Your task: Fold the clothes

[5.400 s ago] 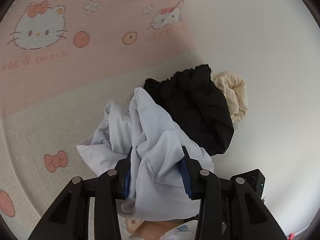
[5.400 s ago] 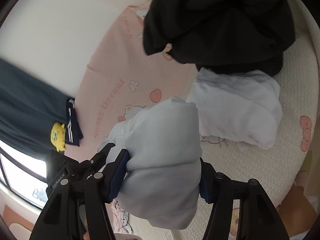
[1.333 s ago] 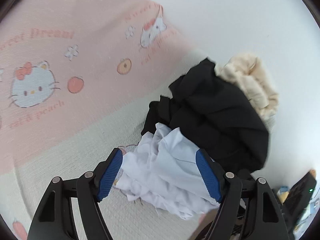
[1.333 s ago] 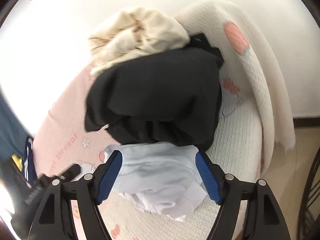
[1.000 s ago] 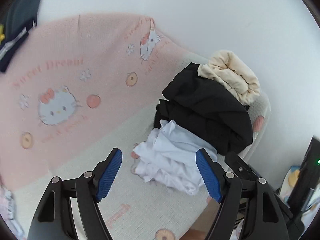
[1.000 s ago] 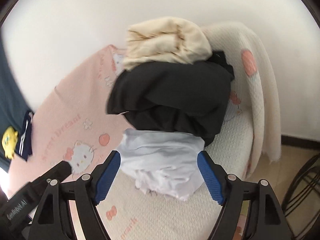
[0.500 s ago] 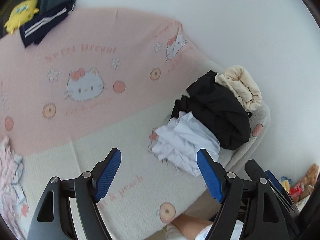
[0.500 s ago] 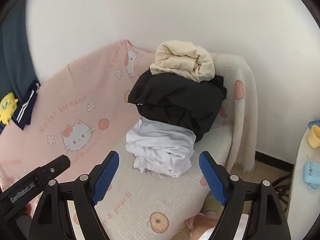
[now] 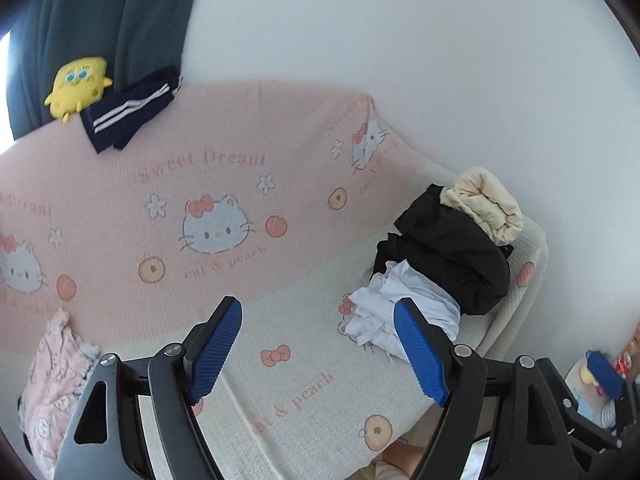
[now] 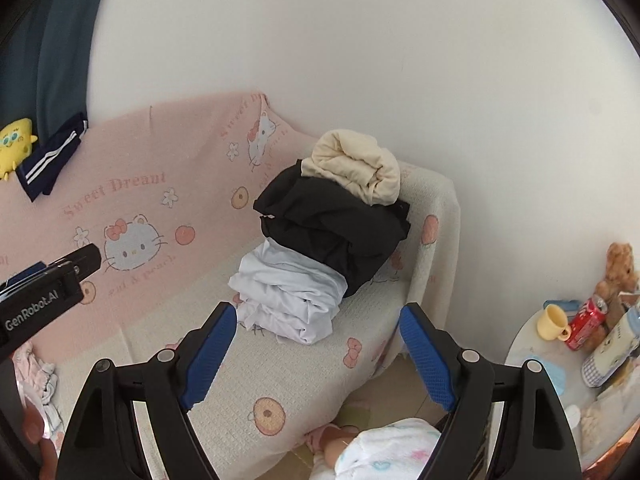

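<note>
A stack of three garments sits at the right end of the sofa: a pale blue-white one (image 9: 420,292) (image 10: 288,292) at the bottom front, a black one (image 9: 448,256) (image 10: 332,224) over it, and a rolled cream one (image 9: 480,204) (image 10: 352,164) on top. A crumpled pink garment (image 9: 52,380) (image 10: 36,376) lies at the left end of the seat. My left gripper (image 9: 316,308) hangs open and empty above the seat, well back from the stack. My right gripper (image 10: 318,312) is also wide open and empty, facing the stack from a distance.
A pink and cream cartoon-cat cover (image 9: 200,152) drapes the sofa. Navy striped shorts (image 9: 128,108) and a yellow plush toy (image 9: 78,84) rest on the backrest at the left. A side table (image 10: 532,356) with a cup, a can and toys stands on the right. A person's knee (image 10: 380,452) is below.
Both grippers let go of the pale garment, which now lies against the stack, and drew back and up from the sofa. The stack looks smaller and the whole sofa shows.
</note>
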A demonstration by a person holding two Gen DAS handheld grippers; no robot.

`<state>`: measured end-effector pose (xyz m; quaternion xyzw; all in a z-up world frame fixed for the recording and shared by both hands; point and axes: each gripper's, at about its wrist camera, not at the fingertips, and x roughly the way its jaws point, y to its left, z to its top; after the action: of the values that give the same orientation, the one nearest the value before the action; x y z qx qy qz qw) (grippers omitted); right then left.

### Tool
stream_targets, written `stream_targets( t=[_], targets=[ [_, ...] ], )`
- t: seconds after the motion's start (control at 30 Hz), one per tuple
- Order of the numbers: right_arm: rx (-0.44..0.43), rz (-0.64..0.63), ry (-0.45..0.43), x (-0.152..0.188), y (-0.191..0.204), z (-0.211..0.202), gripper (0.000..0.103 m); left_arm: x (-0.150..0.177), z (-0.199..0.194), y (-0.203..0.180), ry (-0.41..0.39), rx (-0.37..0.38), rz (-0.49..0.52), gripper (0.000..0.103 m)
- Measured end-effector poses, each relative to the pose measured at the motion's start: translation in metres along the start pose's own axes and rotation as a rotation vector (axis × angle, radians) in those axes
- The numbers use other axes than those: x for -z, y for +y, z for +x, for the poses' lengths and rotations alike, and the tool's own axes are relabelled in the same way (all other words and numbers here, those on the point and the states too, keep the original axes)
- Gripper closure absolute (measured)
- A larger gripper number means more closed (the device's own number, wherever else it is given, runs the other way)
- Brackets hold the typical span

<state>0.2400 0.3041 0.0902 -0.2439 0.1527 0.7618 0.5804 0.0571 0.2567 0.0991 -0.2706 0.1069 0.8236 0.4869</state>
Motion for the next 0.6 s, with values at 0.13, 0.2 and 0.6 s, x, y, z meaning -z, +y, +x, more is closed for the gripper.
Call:
stream_targets(
  t=[0.13,0.2,0.6],
  targets=[
    [-0.012,0.008,-0.005,-0.005,-0.004,-0.018,0.018,-0.001,-0.015,-0.010,-0.018,0.023,0.067,0.025],
    [-0.039,0.029,-0.013,-0.007,-0.007,-0.027,0.014,-0.001,-0.021,-0.013,-0.023,0.050,0.085,0.025],
    [-0.063,0.103,0.028,-0.005,-0.021,-0.040,0.006,0.006,-0.029,-0.029,0.011,0.085,0.187,0.025]
  ],
)
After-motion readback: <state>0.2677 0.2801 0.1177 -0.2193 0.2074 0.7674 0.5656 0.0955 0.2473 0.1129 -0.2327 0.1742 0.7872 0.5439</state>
